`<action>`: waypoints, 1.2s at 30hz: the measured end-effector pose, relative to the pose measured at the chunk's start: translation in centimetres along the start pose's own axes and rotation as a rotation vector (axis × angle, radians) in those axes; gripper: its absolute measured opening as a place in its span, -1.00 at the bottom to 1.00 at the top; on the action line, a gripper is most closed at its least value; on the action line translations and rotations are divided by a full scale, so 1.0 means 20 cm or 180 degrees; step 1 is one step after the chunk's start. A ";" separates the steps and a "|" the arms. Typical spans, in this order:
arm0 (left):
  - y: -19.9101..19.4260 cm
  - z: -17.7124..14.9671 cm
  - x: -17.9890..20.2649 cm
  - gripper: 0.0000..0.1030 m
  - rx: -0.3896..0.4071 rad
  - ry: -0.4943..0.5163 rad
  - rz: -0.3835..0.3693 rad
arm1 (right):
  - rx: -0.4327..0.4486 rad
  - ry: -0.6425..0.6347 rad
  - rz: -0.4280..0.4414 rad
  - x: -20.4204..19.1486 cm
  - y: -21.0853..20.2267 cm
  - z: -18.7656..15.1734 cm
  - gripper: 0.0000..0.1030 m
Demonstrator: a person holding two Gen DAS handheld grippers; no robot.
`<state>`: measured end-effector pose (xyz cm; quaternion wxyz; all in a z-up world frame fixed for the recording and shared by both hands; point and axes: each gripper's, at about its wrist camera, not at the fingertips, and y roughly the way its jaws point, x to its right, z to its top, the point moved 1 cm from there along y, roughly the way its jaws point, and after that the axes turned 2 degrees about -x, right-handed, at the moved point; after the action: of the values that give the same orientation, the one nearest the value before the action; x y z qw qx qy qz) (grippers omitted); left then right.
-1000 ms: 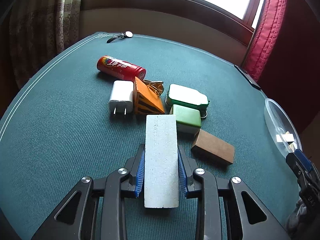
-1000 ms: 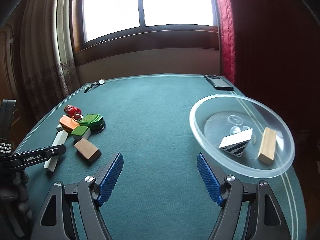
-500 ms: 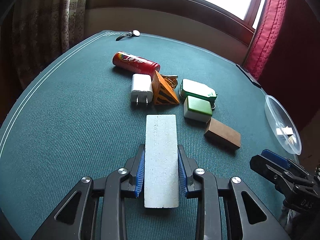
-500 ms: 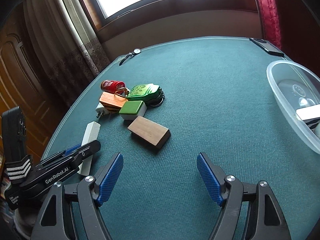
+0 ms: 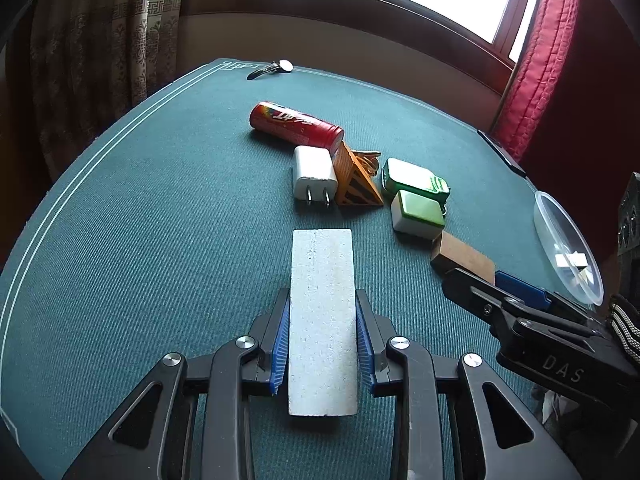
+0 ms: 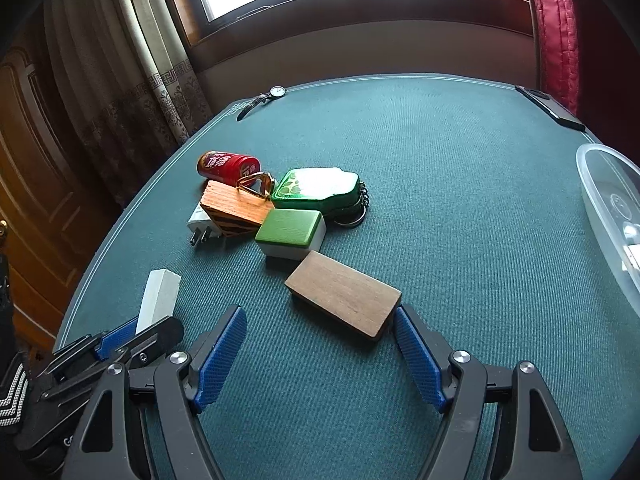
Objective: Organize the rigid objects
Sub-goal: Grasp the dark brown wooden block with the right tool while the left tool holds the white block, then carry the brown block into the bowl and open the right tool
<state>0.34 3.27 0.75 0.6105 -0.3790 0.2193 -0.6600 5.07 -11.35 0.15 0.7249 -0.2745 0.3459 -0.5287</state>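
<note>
Grippers over a green felt table (image 6: 460, 184), seen from two wrist cameras. In the left wrist view, the left gripper (image 5: 323, 344) fills the bottom centre, its blue pads clamped on the long sides of a white block (image 5: 322, 320) that points up the frame.

In the right wrist view, the right gripper (image 6: 320, 354) sits at the bottom with its jaws spread wide and empty. A brown block (image 6: 344, 298) lies just above the gap, its near corner close to the right-hand pad.

Above it, a cluster sits left of centre: green-topped box (image 6: 291, 232), green case (image 6: 318, 186), orange wedge (image 6: 234, 210), white plug (image 6: 204, 226) and red can (image 6: 228, 166).

A clear bowl (image 6: 600, 184) shows at the right edge, apparently the place for sorted pieces.

Likely risks: the brown block lies skewed to the jaws, so closing now could pinch a corner and spin it away. Reaching further could also nudge the green-topped box, which looks to touch the block's far end.
</note>
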 end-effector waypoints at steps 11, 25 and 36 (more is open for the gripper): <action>-0.01 0.01 -0.03 -0.41 -0.0009 -0.0039 -0.0012 | 0.0068 -0.0149 -0.0319 -0.05 0.05 0.04 0.50; -0.01 0.00 -0.01 -0.41 0.0003 -0.0011 -0.0026 | 0.0092 -0.0150 -0.0281 0.02 0.01 0.02 0.26; -0.02 0.00 0.04 -0.41 0.0004 0.0016 -0.0048 | 0.0358 0.0109 -0.0342 0.19 -0.19 0.02 0.26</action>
<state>-0.01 2.48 1.26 0.6052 -0.3786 0.2176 -0.6656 4.02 -16.02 2.45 0.7037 -0.2424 0.3128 -0.5900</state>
